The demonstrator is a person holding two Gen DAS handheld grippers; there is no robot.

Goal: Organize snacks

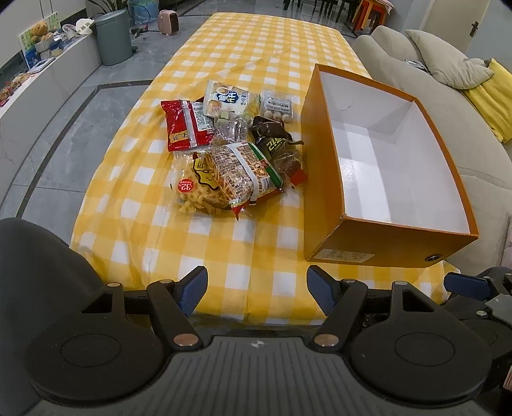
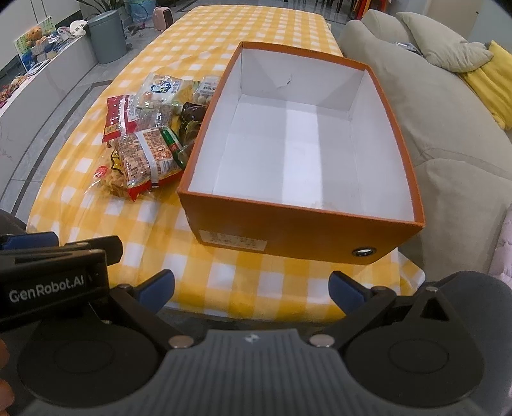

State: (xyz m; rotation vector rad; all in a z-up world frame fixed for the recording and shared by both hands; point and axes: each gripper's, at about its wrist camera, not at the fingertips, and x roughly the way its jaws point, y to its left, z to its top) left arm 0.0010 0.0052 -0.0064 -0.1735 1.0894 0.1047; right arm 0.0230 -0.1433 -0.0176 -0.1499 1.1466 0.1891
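Note:
A pile of snack packets [image 1: 230, 147] lies on the yellow checked tablecloth [image 1: 224, 256]: a red packet [image 1: 185, 128], a white and blue bun packet [image 1: 225, 100], a dark packet [image 1: 272, 137], a clear bag of yellow crisps [image 1: 198, 185] and a peanut packet [image 1: 246, 172]. An open orange box [image 1: 377, 243] with a white, empty inside stands right of the pile. The pile [image 2: 147, 134] and box [image 2: 307, 230] also show in the right wrist view. My left gripper [image 1: 256, 291] is open and empty above the near table edge. My right gripper [image 2: 251, 289] is open and empty in front of the box.
A beige sofa [image 2: 448, 134] with cushions runs along the table's right side. A grey bin [image 1: 113, 38] and a pink heater [image 1: 169, 20] stand on the floor at the far left. The left gripper's body [image 2: 48, 275] shows at the left of the right wrist view.

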